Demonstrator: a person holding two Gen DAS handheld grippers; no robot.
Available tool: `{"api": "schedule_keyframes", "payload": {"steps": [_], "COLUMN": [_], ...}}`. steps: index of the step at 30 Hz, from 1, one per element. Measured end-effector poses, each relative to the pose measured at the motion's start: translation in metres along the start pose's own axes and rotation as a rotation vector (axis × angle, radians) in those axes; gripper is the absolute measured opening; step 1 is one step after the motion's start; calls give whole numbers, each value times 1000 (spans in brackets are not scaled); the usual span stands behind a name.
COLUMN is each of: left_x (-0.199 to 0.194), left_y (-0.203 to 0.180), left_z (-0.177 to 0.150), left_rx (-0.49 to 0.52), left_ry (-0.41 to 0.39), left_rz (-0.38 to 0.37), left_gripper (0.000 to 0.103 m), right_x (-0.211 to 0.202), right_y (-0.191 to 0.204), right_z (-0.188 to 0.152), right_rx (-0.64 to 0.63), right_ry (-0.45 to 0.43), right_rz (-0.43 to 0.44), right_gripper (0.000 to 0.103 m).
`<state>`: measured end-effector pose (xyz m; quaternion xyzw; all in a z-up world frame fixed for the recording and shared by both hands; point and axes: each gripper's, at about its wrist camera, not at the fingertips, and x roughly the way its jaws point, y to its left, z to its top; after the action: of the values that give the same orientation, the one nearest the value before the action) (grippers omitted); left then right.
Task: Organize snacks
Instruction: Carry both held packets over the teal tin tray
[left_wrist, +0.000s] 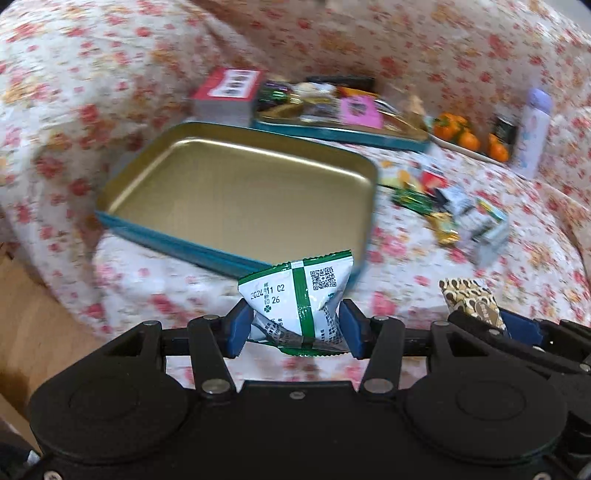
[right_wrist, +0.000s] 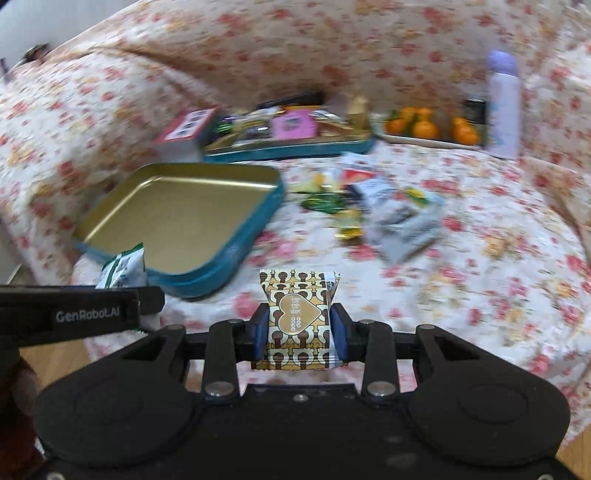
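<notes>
- Empty tin (left_wrist: 236, 195) lies on the floral cover, just ahead of both tongs.
- Loose snacks (right_wrist: 384, 210) lie ahead-right of the right tongs.
- Left tongs (left_wrist: 295, 323) grip a green-white packet (left_wrist: 299, 295).
- Right tongs (right_wrist: 301, 328) pinch a gold-brown packet (right_wrist: 297, 317).

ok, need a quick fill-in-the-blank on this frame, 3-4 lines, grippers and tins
1. The left gripper holds a white and ____ packet.
2. The right gripper holds a gold packet printed with a ____ shape.
3. The near tin is ____ inside.
4. The plate by the bottle holds ____.

Missing words: green; heart; empty; oranges
</notes>
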<state>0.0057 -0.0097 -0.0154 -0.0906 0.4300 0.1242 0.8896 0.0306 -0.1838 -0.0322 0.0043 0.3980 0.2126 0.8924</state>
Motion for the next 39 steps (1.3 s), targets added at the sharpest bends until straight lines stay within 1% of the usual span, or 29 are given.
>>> {"api": "schedule_keyframes", "payload": {"steps": [3, 7, 12, 16, 22, 28, 33, 39], "left_x": [-6, -6, -1, 7, 31, 55, 60, 64], "left_y": [22, 52, 76, 91, 104, 112, 117, 120], "left_z": [3, 12, 28, 43, 70, 87, 81, 82], "left_rx": [-31, -75, -79, -68, -51, -45, -37, -51], "left_ry": [-21, -38, -56, -61, -68, -46, -41, -58], "left_rz": [34, 60, 83, 92, 107, 68, 8, -34], "left_gripper": [57, 57, 57, 57, 57, 57, 57, 57], "right_x": [4, 7, 4, 4, 12, 26, 38, 54], "right_y": [22, 50, 80, 88, 91, 85, 86, 96], "right_z": [6, 18, 32, 43, 55, 64, 67, 65], "right_rx": [-33, -69, -97, -88, -47, -8, 9, 6], "right_ry": [12, 2, -33, -56, -71, -69, -66, -54], "right_rz": [51, 105, 148, 155, 134, 103, 94, 83], "right_gripper": [36, 36, 36, 36, 36, 36, 36, 36]}}
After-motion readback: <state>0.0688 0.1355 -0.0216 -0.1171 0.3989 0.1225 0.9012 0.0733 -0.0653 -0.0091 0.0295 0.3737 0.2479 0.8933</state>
